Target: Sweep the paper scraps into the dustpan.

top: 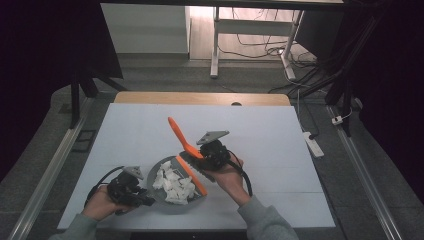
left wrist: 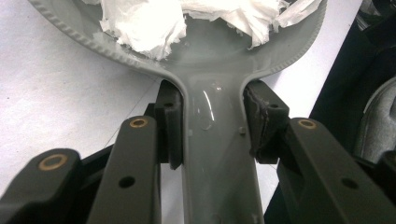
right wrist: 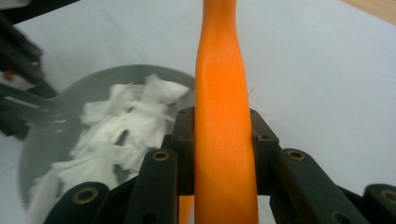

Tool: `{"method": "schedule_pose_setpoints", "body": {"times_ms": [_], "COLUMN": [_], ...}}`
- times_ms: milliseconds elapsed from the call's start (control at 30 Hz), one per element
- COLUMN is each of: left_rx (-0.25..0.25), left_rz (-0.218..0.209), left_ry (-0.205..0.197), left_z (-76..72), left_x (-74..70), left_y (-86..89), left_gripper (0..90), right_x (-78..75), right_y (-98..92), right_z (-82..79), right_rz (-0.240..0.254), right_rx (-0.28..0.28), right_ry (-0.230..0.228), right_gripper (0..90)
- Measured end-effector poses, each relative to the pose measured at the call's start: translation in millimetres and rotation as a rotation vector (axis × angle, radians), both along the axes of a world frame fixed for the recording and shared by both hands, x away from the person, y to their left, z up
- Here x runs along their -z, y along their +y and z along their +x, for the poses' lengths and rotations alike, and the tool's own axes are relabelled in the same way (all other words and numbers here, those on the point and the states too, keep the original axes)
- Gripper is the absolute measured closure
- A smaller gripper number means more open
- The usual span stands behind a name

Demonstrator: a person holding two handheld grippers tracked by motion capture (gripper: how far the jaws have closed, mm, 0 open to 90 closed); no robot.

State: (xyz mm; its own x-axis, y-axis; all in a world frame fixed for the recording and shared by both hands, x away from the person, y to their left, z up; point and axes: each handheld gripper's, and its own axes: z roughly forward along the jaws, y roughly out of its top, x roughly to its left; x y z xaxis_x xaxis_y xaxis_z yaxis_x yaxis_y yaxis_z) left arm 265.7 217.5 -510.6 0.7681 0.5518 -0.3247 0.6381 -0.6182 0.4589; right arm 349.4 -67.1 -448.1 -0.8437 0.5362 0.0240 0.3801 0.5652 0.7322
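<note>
Where the lower left of the high view is read first, the left claw [top: 145, 196] is seen closed on the handle of the grey dustpan [top: 159, 196], its pads pressed on both sides of the neck in the left gripper view. The pan is judged stiff, light and smooth, best held at that narrow handle. Torn white paper scraps [top: 174, 184], soft and easily scattered, are heaped in the pan at lower centre. Just right of them, the right claw [top: 200, 156] is closed around the orange brush [top: 186, 150], whose rigid handle points to upper centre while the bristle edge lies over the pan rim. The white bench [top: 260, 145] to the right is bare; nothing is judged to obstruct.
</note>
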Motion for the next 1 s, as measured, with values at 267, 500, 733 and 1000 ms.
{"method": "schedule_pose_setpoints", "body": {"times_ms": [267,500,733,1000], "left_rx": [-0.007,-0.024,-0.045,-0.059], "left_rz": [-0.003,-0.005,-0.009,-0.013], "left_ry": [0.0,-0.005,-0.001,0.009], "left_z": [0.8,2.0,4.3,7.0], "left_x": [1.2,1.4,1.6,1.7], "left_y": [-0.3,0.5,-1.9,-2.6], "left_gripper": [61.2,61.3,61.2,61.3], "right_x": [5.8,22.8,35.9,39.3], "right_y": [-15.0,-7.9,5.7,19.5], "right_z": [33.1,62.3,74.1,71.4], "right_rz": [-0.031,-0.11,-0.177,-0.206], "right_rx": [0.108,0.137,0.139,0.104], "right_ry": [-0.039,-0.022,-0.004,0.002], "right_gripper": [70.1,70.2,70.2,70.2]}}
